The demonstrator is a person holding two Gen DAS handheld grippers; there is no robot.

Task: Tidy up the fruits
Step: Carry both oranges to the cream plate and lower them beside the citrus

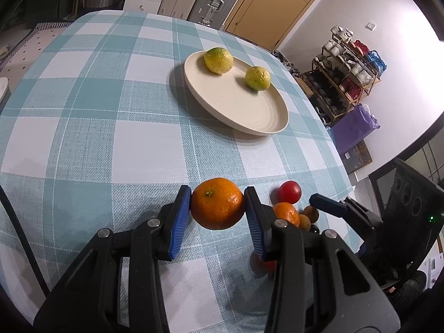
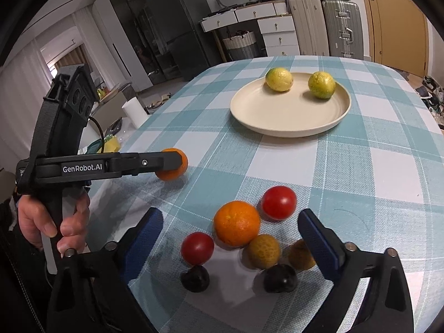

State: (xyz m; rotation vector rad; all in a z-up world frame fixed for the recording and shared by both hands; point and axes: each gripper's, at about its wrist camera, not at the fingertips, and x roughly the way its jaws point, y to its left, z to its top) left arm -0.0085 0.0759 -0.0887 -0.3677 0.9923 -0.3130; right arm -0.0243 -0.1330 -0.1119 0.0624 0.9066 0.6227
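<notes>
Left wrist view, tomato (image 1: 267, 264) mostly hidden behind left gripper (image 1: 217, 208) fingers (image 1: 255, 216)

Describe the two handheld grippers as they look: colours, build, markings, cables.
Both are black plastic tools with angular linkage arms joined by silver round pins. Each finger ends in a ribbed blue pad. The left gripper carries white "GenRobot.AI" lettering on its side and has an upright black pistol handle, with a thin black cable looping off behind it. The right gripper shows the same black frame and blue pads.
</notes>
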